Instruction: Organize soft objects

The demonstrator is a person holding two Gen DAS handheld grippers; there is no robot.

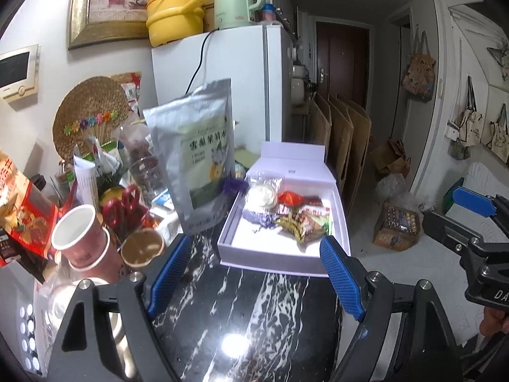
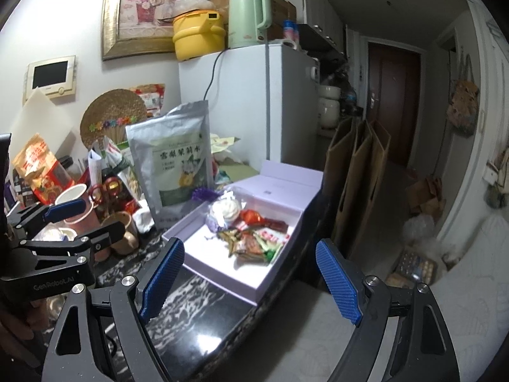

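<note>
Hovering short of the lavender box, both tools are empty: your left hand-held gripper has its jaws spread wide over the dark marbled surface, and your right hand-held gripper is likewise spread, grasping nothing, out past the surface edge. The soft things lie inside the box, lid folded back: a white puffy item in clear wrap, a purple fuzzy piece touching it, an orange-red wrapped sweet, and a loose heap of crinkly snack packets toward the near right corner. Expect all of these to be light, yielding and a bit slick in their film; the wrap will likely slide before the contents compress. Take the puffy item across its middle, gently; pinch packets by a sealed edge. Beside the box stands a silver pouch, upright and stiffer, with paper cups and clutter well to the left.
</note>
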